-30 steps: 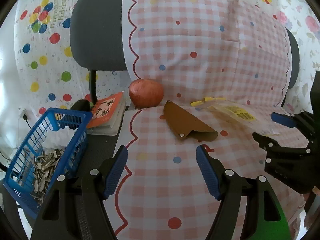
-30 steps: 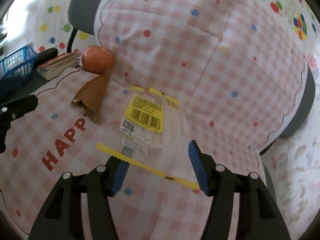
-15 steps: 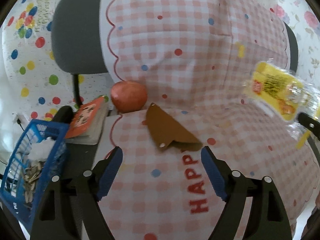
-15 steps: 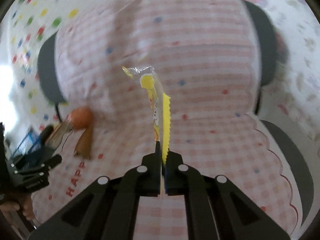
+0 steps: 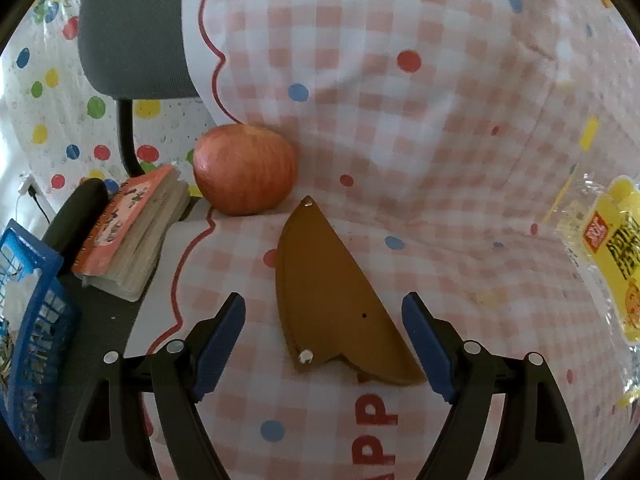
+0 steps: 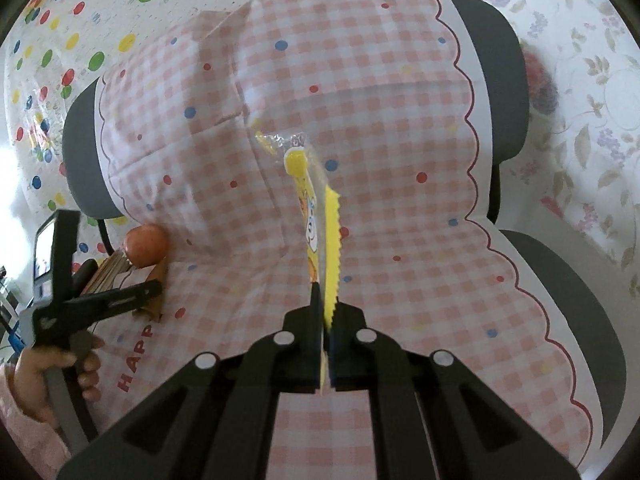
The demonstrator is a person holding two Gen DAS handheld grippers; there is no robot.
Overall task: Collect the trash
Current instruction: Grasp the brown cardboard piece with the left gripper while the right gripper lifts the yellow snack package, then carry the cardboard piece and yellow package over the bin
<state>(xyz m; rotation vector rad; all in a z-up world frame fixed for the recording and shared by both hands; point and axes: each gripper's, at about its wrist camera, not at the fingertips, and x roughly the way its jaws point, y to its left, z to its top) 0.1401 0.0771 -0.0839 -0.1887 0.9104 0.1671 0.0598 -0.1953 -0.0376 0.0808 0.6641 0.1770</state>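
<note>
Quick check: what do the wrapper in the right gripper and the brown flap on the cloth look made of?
Wrapper: thin plastic film, part clear, part yellow print, with a serrated edge. Brown flap: probably matte leather or leatherette, with metal snap studs.

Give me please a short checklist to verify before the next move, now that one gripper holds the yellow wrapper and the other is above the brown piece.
1. Right gripper shut on the yellow wrapper: ok, the wrapper stands up from the closed jaws.
2. Wrapper lifted clear of the checked cloth: ok.
3. Left gripper open: ok, nothing between the pads.
4. Brown piece lined up between the left fingers: ok, it lies flat on the cloth in the gap.
5. Apple and notebook out of the left gripper's path: ok, both lie beyond the brown piece.
6. Room in the blue basket: cannot tell, only its edge shows.
</note>
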